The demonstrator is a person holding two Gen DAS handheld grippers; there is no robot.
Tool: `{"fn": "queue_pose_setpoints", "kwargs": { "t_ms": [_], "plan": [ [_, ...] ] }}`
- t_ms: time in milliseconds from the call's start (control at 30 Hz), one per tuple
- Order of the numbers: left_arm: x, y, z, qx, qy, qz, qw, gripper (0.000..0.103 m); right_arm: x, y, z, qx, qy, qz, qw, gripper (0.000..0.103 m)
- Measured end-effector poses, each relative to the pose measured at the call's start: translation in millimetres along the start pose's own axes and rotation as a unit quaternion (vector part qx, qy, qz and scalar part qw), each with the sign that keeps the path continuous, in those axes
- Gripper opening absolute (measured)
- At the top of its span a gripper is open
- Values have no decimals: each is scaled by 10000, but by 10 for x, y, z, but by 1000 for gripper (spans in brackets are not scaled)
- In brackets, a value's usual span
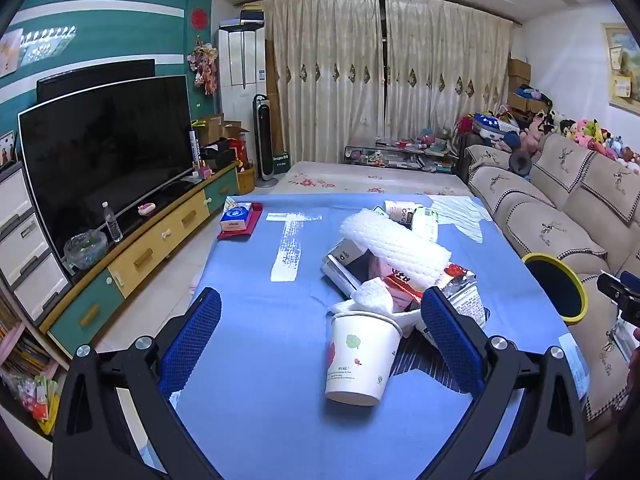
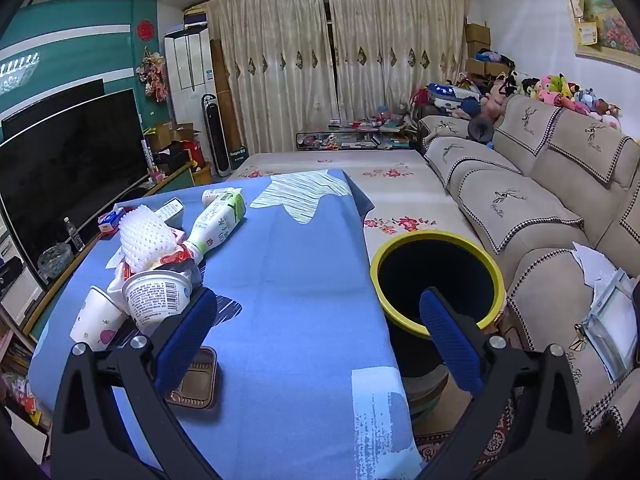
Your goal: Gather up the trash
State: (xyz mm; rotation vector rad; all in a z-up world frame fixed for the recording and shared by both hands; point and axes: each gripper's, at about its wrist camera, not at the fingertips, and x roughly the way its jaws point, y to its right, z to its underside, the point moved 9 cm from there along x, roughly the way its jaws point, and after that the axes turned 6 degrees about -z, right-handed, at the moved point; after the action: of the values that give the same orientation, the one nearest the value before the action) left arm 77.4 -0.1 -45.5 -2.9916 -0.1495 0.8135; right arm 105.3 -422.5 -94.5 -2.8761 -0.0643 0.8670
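Observation:
A heap of trash lies on the blue tablecloth: a white paper cup on its side, crumpled tissue, a white foam net, red wrappers and a carton. My left gripper is open, with the paper cup lying between its blue fingers, untouched. In the right wrist view the same heap sits at the left: paper cup, yogurt tub, foam net, milk bottle. My right gripper is open and empty, over the table edge beside the yellow-rimmed bin.
A brown plastic tray lies on the cloth near my right gripper's left finger. A tissue pack on a red mat sits at the table's far left. The TV stand runs along the left, a sofa along the right.

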Motion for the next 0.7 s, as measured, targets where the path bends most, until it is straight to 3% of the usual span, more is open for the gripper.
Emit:
{"fn": "queue_pose_setpoints", "kwargs": {
  "t_ms": [700],
  "plan": [
    [1, 63, -4, 111, -22, 42, 9999, 98, 35, 1, 25, -17, -20, 16, 10000, 97]
  ]
}}
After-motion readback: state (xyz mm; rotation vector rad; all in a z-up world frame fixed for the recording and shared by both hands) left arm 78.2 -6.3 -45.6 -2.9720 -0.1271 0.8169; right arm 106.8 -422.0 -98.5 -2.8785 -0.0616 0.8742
